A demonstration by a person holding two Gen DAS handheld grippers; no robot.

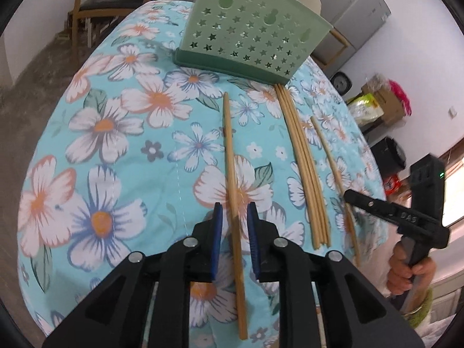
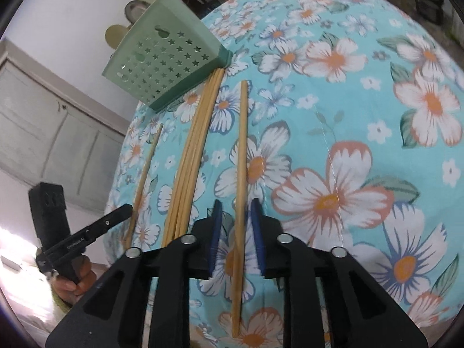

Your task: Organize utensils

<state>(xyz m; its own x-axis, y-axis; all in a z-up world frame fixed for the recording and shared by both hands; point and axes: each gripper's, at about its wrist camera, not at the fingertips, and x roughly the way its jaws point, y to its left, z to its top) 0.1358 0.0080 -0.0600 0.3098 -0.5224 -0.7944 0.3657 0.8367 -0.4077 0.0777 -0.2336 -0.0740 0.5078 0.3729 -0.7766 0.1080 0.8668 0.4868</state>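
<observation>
Wooden chopsticks lie on a floral tablecloth. A single chopstick (image 1: 232, 179) lies between the blue pads of my open left gripper (image 1: 235, 211), untouched by them. A bundle of several chopsticks (image 1: 301, 162) lies to its right, then another single chopstick (image 1: 333, 168). A green star-punched utensil holder (image 1: 249, 34) stands at the far end. The right wrist view shows much the same: a single chopstick (image 2: 240, 179) between the open pads of that gripper (image 2: 236, 208), the bundle (image 2: 191, 156), the other single (image 2: 145, 168), the holder (image 2: 165, 61). Another hand-held gripper (image 1: 385, 208) shows at the table's right edge.
The table (image 1: 116, 133) is covered by a turquoise flowered cloth. A wooden chair (image 1: 110, 3) stands beyond its far left. Boxes and bags (image 1: 380, 101) sit on the floor to the right. A white cabinet (image 2: 58, 133) is at the left of the right wrist view.
</observation>
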